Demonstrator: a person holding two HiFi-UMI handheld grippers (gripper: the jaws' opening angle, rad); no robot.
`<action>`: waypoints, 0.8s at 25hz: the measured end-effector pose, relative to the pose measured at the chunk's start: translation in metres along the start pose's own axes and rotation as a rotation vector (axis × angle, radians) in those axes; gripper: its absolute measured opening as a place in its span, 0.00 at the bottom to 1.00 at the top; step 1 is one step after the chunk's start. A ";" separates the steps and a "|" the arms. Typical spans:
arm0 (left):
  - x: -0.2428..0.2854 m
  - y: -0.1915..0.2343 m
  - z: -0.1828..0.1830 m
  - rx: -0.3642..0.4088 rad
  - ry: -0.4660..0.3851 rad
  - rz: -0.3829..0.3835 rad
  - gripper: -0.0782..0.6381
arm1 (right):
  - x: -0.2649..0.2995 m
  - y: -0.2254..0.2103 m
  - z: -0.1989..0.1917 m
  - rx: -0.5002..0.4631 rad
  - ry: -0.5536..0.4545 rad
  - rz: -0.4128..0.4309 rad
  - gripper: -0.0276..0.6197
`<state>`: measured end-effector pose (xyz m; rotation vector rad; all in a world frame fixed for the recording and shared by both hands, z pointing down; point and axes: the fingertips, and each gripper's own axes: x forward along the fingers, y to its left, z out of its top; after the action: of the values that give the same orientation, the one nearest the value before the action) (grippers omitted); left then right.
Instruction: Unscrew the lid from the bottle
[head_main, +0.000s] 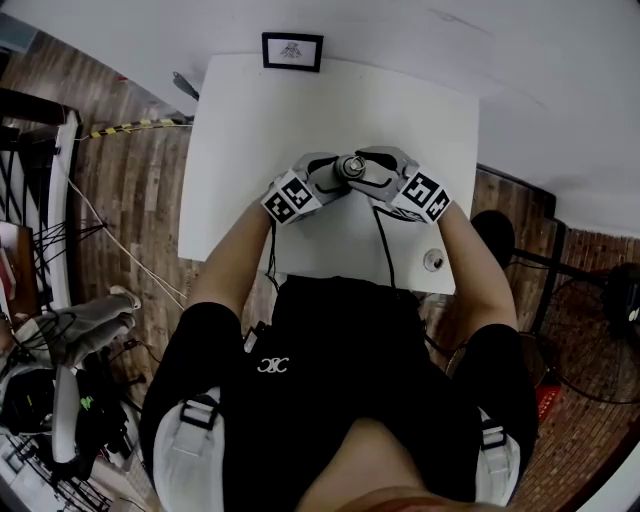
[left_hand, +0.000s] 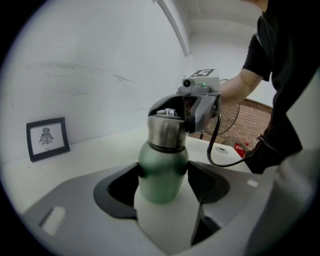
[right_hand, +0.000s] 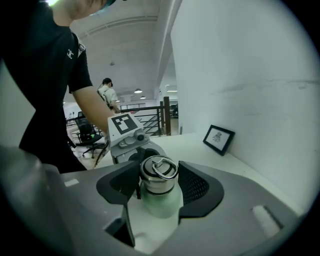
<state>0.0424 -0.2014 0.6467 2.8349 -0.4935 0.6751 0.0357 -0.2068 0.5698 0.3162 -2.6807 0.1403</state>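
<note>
Caller: Lid (right_hand: 158, 176) sits on the bottle (left_hand: 162, 162) with no gap showing at the neck. I'd call the unscrewing unfinished.

Analyst: Agreed. The left gripper (left_hand: 164, 174) is clamped on the green body and holds it upright, close in front of the person.

Caller: And the right gripper (right_hand: 159, 181)?

Analyst: Its jaws stand wide but are closed on the lid, black pads touching both sides. By my reading, the twisting and the lift-off are what's left.

Caller: Materials?

Analyst: Matte green rounded shoulder, brushed steel collar and lid, and a wire ring (right_hand: 165, 169) lying flat on top. The pads look ribbed and rubbery. Smooth round metal could slip.

Caller: Further out?

Analyst: White table (head_main: 250, 130), then a small black framed picture (head_main: 292, 50) at its far edge against the wall.
</note>
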 end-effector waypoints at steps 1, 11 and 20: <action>-0.001 -0.001 0.000 0.002 0.000 0.000 0.61 | 0.000 0.001 0.000 -0.017 0.023 0.038 0.42; -0.003 -0.003 -0.001 0.002 -0.005 -0.002 0.61 | -0.003 0.007 0.001 -0.032 0.055 -0.121 0.42; -0.002 0.002 -0.003 0.000 0.006 0.002 0.61 | -0.003 -0.004 -0.007 0.329 -0.134 -0.706 0.44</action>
<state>0.0392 -0.2022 0.6485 2.8315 -0.4951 0.6842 0.0424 -0.2091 0.5754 1.3791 -2.4896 0.3462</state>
